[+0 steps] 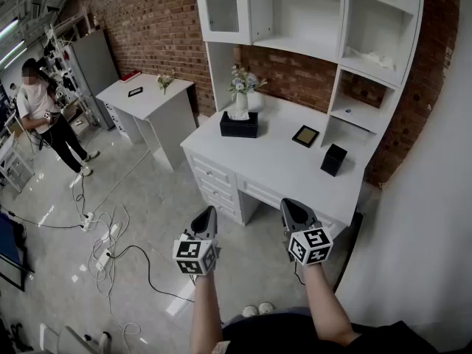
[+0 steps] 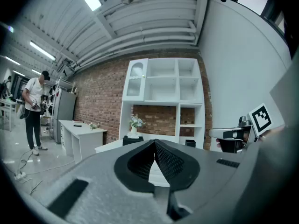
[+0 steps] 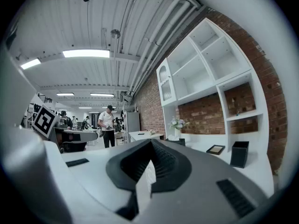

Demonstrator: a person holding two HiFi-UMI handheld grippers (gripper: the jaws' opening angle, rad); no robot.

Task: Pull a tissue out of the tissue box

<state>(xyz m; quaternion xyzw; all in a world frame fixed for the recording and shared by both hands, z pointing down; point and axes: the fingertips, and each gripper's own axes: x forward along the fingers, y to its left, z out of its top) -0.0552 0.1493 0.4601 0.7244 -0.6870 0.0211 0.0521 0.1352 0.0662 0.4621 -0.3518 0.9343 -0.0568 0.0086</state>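
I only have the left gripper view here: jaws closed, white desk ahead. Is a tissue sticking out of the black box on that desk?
Observer: Yes. The head view shows a white tissue standing up from the top of the tissue box.
Operator: Is the right gripper holding anything?
Observer: No. In its own view the right gripper is closed with nothing between the jaws.
Operator: Is either gripper at the desk?
Observer: No. From above, the left gripper and the right one both hang over the floor, short of the desk front.
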